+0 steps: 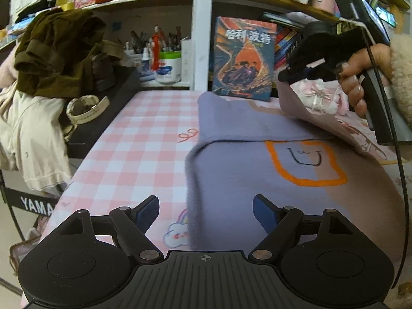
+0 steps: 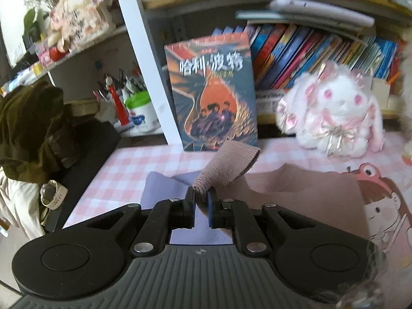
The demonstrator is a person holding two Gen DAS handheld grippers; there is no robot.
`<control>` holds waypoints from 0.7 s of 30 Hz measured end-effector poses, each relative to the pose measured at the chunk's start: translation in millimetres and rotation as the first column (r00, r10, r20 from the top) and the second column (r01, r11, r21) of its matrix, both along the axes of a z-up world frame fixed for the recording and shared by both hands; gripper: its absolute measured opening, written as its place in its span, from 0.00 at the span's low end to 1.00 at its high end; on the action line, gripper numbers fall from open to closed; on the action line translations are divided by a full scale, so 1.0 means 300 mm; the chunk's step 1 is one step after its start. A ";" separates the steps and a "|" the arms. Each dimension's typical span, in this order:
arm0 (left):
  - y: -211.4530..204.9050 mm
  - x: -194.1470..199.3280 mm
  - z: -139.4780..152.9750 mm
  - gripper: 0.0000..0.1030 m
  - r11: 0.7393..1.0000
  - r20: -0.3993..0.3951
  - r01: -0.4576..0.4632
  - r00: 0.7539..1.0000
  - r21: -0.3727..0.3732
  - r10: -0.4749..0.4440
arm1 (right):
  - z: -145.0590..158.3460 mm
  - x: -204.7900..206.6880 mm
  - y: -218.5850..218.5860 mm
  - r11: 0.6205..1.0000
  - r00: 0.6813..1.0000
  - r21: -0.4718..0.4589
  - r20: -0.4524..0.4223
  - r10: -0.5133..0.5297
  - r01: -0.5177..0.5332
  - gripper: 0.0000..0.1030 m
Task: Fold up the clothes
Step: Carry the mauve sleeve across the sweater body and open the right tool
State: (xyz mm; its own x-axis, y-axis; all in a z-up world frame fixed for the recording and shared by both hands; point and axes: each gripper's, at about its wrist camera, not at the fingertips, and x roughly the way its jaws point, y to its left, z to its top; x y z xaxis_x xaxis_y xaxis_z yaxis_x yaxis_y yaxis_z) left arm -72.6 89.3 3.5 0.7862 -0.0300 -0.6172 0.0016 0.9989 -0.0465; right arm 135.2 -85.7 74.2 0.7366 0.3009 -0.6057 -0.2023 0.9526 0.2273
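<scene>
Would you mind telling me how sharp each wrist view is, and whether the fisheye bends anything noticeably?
Left wrist view: mostly sharp; the book title and the orange outline on the sweater read cleanly, though the shelf bows near the top. Right wrist view: softer, with smear on the plush rabbit and book spines; the right gripper and its pinched ribbed cuff stay fairly crisp.
</scene>
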 end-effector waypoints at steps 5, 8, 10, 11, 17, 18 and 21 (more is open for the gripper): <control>0.016 0.012 -0.005 0.80 1.000 -0.011 0.000 1.000 -0.004 0.000 | -0.053 0.021 0.030 0.999 0.996 0.009 -0.070 0.048 -0.047 0.31; 0.008 0.023 -0.006 0.80 1.000 -0.009 0.020 1.000 -0.007 -0.020 | -0.052 -0.018 0.008 0.992 0.994 0.083 -0.054 0.096 -0.091 0.48; 0.002 0.032 -0.007 0.80 0.999 -0.007 0.035 0.999 -0.012 -0.035 | -0.054 -0.048 -0.015 0.991 0.993 0.096 -0.062 0.102 -0.096 0.48; -0.001 0.035 -0.007 0.80 0.999 -0.005 0.040 0.999 -0.015 -0.041 | -0.057 -0.065 -0.031 0.992 0.993 0.091 -0.070 0.097 -0.091 0.48; 0.007 0.051 -0.017 0.80 0.998 -0.023 0.046 0.999 -0.038 -0.047 | -0.110 -0.211 -0.177 1.000 0.987 0.024 -0.158 0.018 -0.014 0.48; 0.011 0.054 -0.021 0.80 0.998 -0.031 0.043 0.999 -0.045 -0.045 | -0.121 -0.242 -0.205 1.000 0.985 0.007 -0.173 -0.003 0.004 0.48; 0.015 0.065 -0.039 0.80 0.998 -0.064 0.031 0.997 -0.061 -0.035 | -0.150 -0.345 -0.287 0.997 0.975 -0.050 -0.210 -0.070 0.061 0.48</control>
State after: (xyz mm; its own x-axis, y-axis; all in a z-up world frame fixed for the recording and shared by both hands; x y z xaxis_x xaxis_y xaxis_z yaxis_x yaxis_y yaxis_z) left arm -53.2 93.9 -8.3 0.7426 -0.0939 -0.6631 0.0298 0.9938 -0.1074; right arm 31.8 -171.8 29.2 0.6075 0.2264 -0.7613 -0.0910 0.9720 0.2165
